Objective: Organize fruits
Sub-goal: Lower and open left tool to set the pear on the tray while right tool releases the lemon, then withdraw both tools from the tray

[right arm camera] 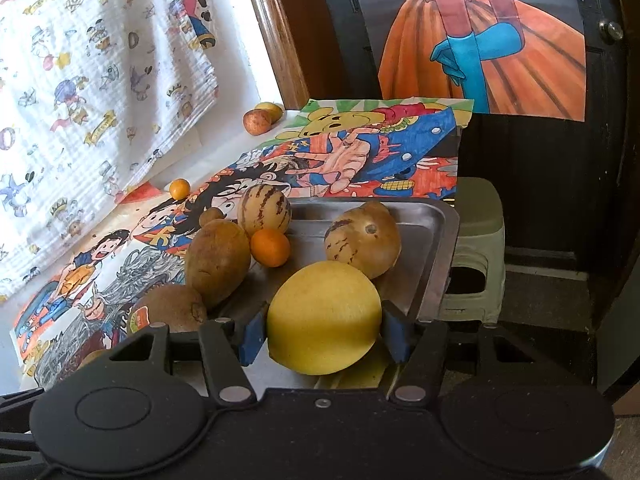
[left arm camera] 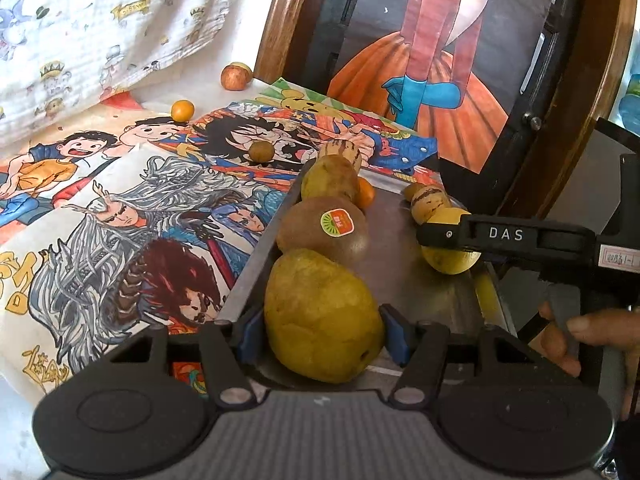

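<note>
Between our left gripper (left arm camera: 316, 338) pads sat a green pear (left arm camera: 322, 316), grasped over the steel tray (left arm camera: 404, 276); our right gripper (right arm camera: 323, 338) clasped a yellow fruit (right arm camera: 324, 316) there. We judged both needed lowering gently before release, clear of the kiwi (left arm camera: 322, 232).

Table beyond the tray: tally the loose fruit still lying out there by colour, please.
Orange fruit: 1
Brown fruit: 1
Reddish fruit: 1
Yellow fruit, half hidden behind the reddish one: 1
Total: 4
</note>
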### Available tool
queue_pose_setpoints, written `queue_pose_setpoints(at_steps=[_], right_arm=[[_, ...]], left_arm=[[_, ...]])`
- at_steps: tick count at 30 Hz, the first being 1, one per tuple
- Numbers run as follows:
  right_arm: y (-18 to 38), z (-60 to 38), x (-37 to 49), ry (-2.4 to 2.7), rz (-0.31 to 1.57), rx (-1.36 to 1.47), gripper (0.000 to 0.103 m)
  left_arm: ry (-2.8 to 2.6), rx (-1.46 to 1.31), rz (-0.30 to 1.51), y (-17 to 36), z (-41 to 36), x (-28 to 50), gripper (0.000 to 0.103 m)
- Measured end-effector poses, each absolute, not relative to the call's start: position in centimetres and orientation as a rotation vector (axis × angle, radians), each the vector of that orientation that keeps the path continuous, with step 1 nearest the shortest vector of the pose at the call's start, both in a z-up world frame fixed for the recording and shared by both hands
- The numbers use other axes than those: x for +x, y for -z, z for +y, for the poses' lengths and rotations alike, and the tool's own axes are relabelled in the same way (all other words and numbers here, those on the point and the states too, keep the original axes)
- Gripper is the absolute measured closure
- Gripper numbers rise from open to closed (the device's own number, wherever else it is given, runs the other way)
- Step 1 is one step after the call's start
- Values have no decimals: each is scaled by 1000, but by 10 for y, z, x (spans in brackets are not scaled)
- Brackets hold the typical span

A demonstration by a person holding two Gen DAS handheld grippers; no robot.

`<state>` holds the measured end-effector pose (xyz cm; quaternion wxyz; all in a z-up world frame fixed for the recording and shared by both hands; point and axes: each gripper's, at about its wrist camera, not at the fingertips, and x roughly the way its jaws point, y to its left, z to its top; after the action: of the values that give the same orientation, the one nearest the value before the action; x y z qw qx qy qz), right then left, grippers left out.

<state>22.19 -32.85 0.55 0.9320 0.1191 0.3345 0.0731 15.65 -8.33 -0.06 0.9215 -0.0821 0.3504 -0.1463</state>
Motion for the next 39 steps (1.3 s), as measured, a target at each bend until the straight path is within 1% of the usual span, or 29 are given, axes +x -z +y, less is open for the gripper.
queue_pose_setpoints(at_steps=[2, 7, 10, 12, 16, 18, 20, 21, 23, 29, 39], right_arm=[[-6, -330, 221, -152, 683, 254, 41], [-11, -328, 216, -161, 676, 256, 40], [-16, -328, 211, -166, 664, 265, 37], [-19, -329, 207, -166, 658, 271, 35], [-25, -328, 195, -172, 645, 270, 26], [-28, -326, 188, -176, 642, 259, 20], [-31, -326, 179, -183, 644, 260, 13], [-32, -325, 175, -185, 643, 263, 11], [-34, -325, 166, -182, 644, 270, 3], [-36, -319, 146, -189, 688, 274, 1], [-33, -283, 103, -278, 779, 150, 1]], left_arm=[[298, -167, 714, -1, -82, 156, 38], [298, -181, 694, -9, -77, 152, 32], [296, -187, 687, -13, -73, 147, 28], [296, -189, 680, -16, -69, 142, 24], [288, -189, 659, -23, -61, 131, 17], [283, -188, 650, -27, -56, 127, 11], [276, -186, 645, -29, -53, 123, 5], [274, -183, 645, -30, -51, 121, 3], [268, -177, 646, -32, -49, 117, 1], [230, -164, 670, -31, -42, 110, 1], [81, -119, 772, -24, -23, 102, 1]])
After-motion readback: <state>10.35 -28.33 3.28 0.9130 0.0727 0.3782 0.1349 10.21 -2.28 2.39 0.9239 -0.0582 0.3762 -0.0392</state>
